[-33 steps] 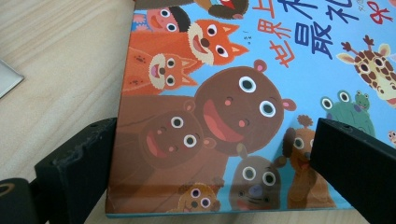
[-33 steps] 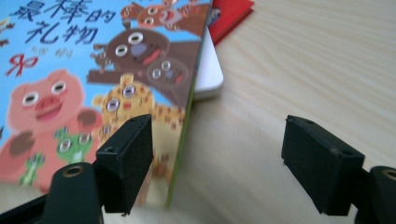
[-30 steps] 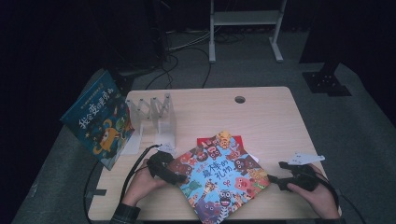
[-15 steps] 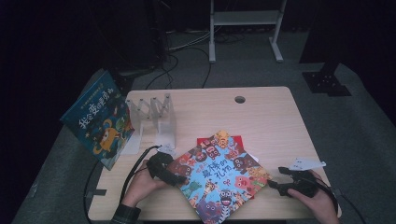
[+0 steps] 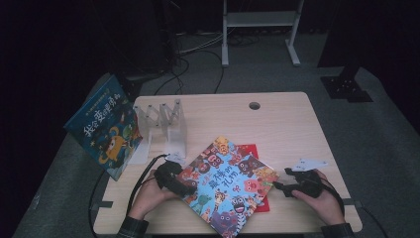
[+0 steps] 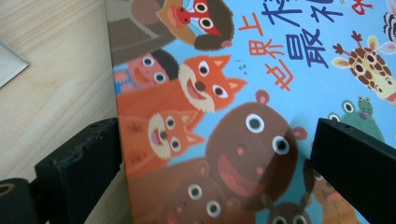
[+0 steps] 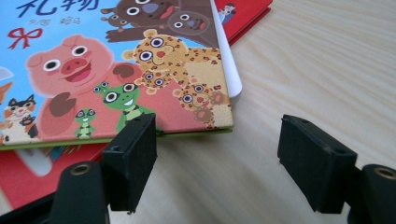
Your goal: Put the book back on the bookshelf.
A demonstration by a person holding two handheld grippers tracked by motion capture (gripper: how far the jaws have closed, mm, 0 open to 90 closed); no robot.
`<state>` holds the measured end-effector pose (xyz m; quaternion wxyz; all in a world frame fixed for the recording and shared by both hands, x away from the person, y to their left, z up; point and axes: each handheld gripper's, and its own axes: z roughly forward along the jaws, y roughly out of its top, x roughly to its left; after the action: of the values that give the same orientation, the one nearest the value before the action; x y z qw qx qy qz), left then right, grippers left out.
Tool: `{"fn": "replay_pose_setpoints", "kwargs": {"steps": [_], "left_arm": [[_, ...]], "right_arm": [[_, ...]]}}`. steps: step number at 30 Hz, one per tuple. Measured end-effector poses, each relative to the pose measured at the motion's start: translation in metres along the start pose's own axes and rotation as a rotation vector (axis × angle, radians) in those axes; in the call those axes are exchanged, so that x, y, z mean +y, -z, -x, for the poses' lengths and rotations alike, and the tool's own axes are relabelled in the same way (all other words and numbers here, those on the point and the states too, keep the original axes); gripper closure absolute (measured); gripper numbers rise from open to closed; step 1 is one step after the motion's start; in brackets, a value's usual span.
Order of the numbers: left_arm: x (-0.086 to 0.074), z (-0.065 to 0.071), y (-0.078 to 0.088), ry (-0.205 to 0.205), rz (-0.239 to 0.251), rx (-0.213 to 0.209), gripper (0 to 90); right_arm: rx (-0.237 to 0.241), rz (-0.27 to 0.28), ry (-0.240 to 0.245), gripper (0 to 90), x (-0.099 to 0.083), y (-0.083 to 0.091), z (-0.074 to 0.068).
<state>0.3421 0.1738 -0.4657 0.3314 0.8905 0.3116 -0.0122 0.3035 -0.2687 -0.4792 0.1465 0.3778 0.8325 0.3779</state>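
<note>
Dark floor and cables surround your pale wooden table (image 5: 287, 124), and most of the room beyond it is too dim to read. Your left gripper (image 5: 173, 179) sits at the near-left edge of the animal picture book (image 5: 225, 184); in the left gripper view its jaws stand wide, one over the bare wood and one over the cover (image 6: 243, 121), and you cannot tell there whether either pad presses on the book. The lower part of that book runs out of the high view at the bottom edge. A red book (image 5: 250, 151) lies under it, mostly covered, with only a corner and a strip along the right side showing; in the right gripper view you see its red edge (image 7: 247, 16) beyond the top book's corner. Your right gripper (image 5: 279, 184) rests on the table just beside the picture book's right corner, jaws apart and low to the wood, with that corner (image 7: 205, 107) just ahead of the left-hand pad and nothing pinched between them; those jaws have just been closing somewhat. At the far left a clear folding rack (image 5: 163, 124) stands on the table with its slots holding nothing you can make out, and a blue book (image 5: 101, 126) leans at the table's left edge, partly hanging past it. Compared with a second ago, your right hand has slid in toward the book's corner, while your left hand and both flat-lying books sit as they were.
</note>
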Motion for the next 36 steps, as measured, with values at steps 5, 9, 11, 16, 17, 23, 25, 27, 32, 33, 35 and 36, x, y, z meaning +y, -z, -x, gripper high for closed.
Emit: {"fn": "replay_pose_setpoints", "kwargs": {"steps": [5, 9, 11, 16, 17, 23, 25, 27, 32, 33, 35, 36], "left_arm": [[0.000, -0.001, -0.001, 0.003, -0.001, -0.007, 1.7], [0.000, -0.002, -0.001, 0.010, -0.001, -0.008, 1.7], [-0.001, -0.001, -0.001, 0.010, -0.002, -0.007, 1.7], [-0.001, -0.001, -0.001, 0.012, 0.003, -0.002, 1.9], [-0.001, 0.000, -0.001, 0.014, 0.003, -0.002, 1.9], [-0.001, 0.000, -0.002, -0.002, -0.015, 0.009, 2.0], [-0.001, 0.000, -0.003, 0.002, -0.016, 0.009, 2.0], [-0.001, -0.001, -0.003, 0.002, -0.014, 0.005, 2.0], [-0.001, -0.001, -0.003, 0.003, -0.014, 0.002, 1.9], [-0.001, -0.001, -0.003, 0.004, -0.013, 0.000, 1.9], [-0.002, -0.003, -0.003, 0.007, -0.004, -0.015, 2.0], [-0.002, -0.003, -0.002, 0.016, 0.006, -0.016, 1.8]], "right_arm": [[-0.012, -0.003, 0.007, 27.0, 0.008, -0.008, 0.004], [-0.015, -0.004, 0.002, 26.9, 0.014, -0.013, 0.008], [-0.021, -0.009, 0.009, 26.9, 0.017, -0.015, 0.009], [0.007, -0.014, 0.026, 25.6, 0.017, -0.013, 0.000], [0.014, -0.012, 0.034, 25.3, 0.016, -0.013, -0.004], [0.077, 0.022, 0.073, 25.1, 0.013, -0.005, -0.028], [0.088, 0.031, 0.085, 25.1, 0.012, -0.003, -0.035], [0.097, 0.031, 0.099, 25.1, 0.012, -0.002, -0.042], [0.121, 0.037, 0.114, 25.1, 0.014, -0.001, -0.048], [0.124, 0.037, 0.119, 25.0, 0.014, -0.001, -0.049], [0.132, 0.033, 0.122, 24.9, 0.014, -0.002, -0.051], [0.136, 0.026, 0.131, 24.8, 0.014, -0.004, -0.052]]}}
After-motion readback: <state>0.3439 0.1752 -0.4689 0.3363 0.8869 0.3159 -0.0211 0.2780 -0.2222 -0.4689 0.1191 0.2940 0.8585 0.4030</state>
